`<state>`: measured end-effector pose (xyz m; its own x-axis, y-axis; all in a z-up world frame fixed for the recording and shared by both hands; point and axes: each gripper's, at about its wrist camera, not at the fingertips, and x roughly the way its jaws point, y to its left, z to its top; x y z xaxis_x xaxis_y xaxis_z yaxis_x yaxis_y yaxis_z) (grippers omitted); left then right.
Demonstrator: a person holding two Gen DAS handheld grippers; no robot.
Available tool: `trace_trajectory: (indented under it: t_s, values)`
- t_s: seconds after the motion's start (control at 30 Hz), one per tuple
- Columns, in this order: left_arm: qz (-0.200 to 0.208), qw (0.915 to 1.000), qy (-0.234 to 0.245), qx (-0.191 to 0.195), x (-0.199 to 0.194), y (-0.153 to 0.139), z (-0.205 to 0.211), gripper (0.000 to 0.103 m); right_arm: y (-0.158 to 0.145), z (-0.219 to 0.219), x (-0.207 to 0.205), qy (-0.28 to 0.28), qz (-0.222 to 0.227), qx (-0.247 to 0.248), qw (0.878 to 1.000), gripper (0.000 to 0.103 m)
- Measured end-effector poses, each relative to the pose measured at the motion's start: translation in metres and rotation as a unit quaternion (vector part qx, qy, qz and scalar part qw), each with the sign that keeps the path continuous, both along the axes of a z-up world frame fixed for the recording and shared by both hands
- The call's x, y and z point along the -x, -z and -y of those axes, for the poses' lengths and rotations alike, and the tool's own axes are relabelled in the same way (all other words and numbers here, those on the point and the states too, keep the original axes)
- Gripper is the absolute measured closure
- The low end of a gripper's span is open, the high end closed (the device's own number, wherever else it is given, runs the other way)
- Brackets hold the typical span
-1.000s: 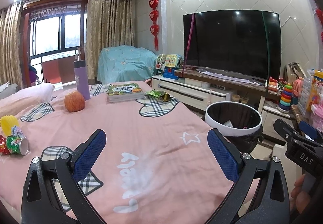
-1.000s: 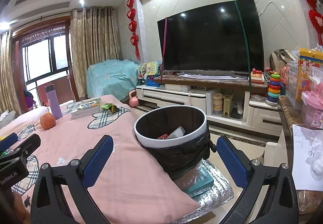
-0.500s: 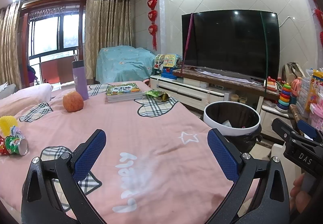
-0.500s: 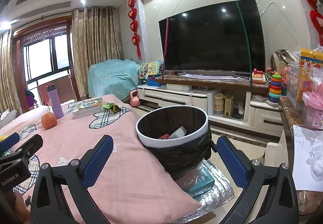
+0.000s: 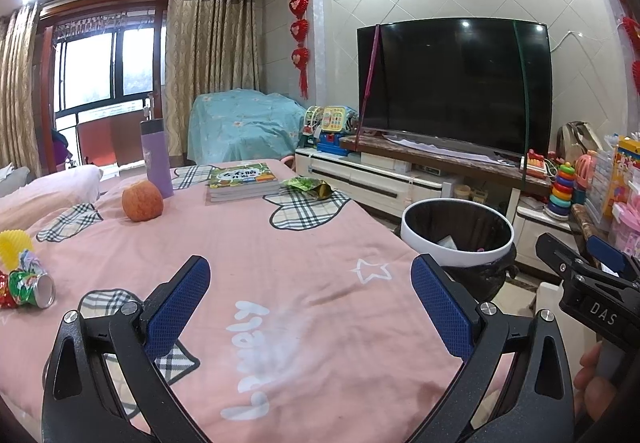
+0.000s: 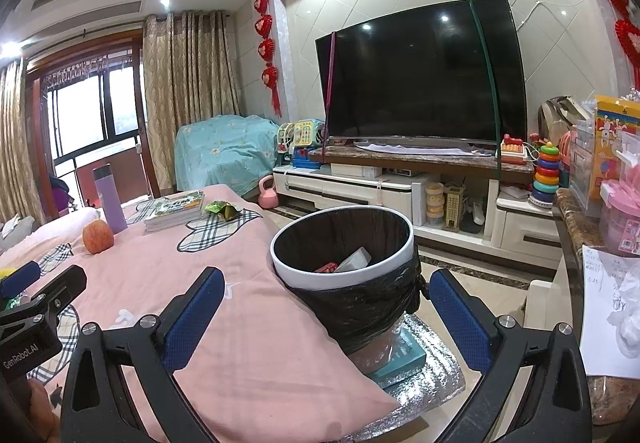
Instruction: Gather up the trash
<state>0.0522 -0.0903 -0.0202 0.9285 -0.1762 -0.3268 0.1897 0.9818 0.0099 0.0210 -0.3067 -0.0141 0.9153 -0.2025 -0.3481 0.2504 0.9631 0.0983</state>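
Both claws stand spread wide with nothing between the pads: your left gripper (image 5: 310,307) hovers over the pink cloth (image 5: 256,243), and your right gripper (image 6: 326,317) faces the trash bin (image 6: 342,243), which sits just beside the table edge with a black liner and a few discarded items already inside. Two pieces of trash remain on the cloth. A crushed can (image 5: 32,283) lies on its side near the left edge, its open end toward you, touching a yellow item (image 5: 14,245) that is too cut off to identify. Expect it to be light, thin-walled and slick; take it across the dented body, not the rim, and close gently so it does not squirt free. A green wrapper (image 5: 308,186) lies just beside the stack of books (image 5: 242,185). Treat it as weightless, limp and crinkly; pinch a raised fold. Leave the fruit (image 5: 142,201) and purple bottle (image 5: 157,157).
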Motion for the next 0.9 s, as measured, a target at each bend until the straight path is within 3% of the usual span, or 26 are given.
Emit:
trace_trajectory:
  t_s: [0.9]
  values:
    - [-0.002,1.0000,0.002,-0.004,-0.0006,0.0025,0.0017,0.000,0.0004,0.0003,0.0001,-0.001,0.000,-0.003,1.000,0.000]
